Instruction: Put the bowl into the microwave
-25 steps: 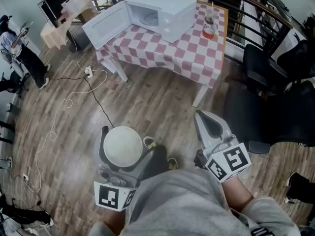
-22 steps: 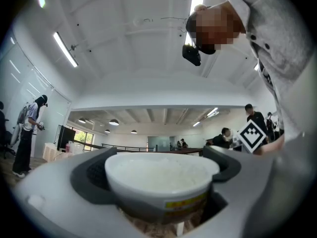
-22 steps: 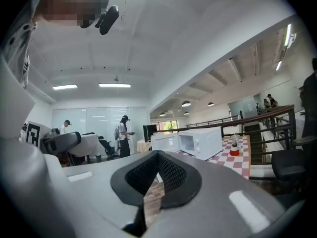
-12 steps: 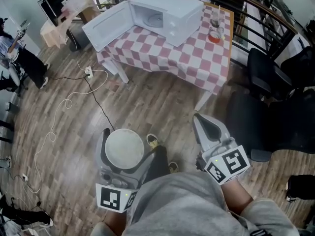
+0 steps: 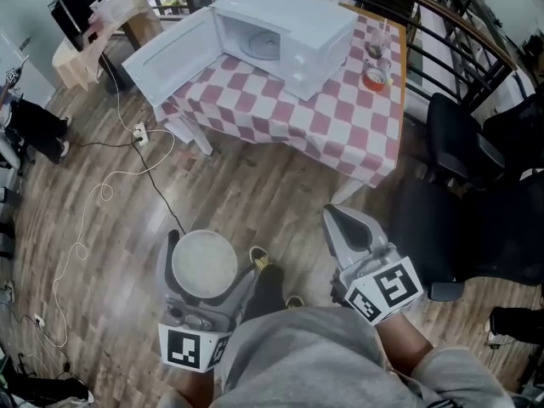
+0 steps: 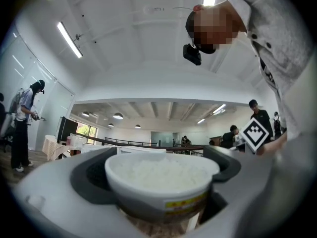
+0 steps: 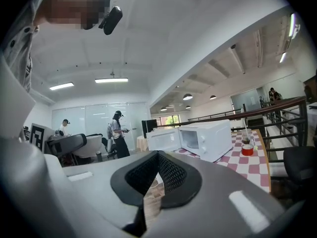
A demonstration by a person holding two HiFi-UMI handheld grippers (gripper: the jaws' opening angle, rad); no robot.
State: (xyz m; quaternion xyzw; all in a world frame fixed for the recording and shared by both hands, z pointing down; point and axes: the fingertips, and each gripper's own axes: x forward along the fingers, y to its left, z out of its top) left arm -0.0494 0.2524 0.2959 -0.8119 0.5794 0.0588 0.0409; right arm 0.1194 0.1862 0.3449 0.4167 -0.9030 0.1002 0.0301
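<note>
- Bowl (image 5: 204, 263) is being held above the floor by the left gripper (image 5: 206, 260), jaws pressed on 2 opposite sides under the rim, well apart from the open microwave (image 5: 285, 24).
- Right gripper (image 5: 340, 221) is being held with jaws together, with nothing between them.
- Bowl is being judged stiff, light and brimful of what looks like rice, so a level grip under the rim is being advised.

Smooth plastic bowl (image 5: 204, 262), matt wooden plank floor (image 5: 280, 185) (and a checked cloth tablecloth (image 5: 340, 117))
</note>
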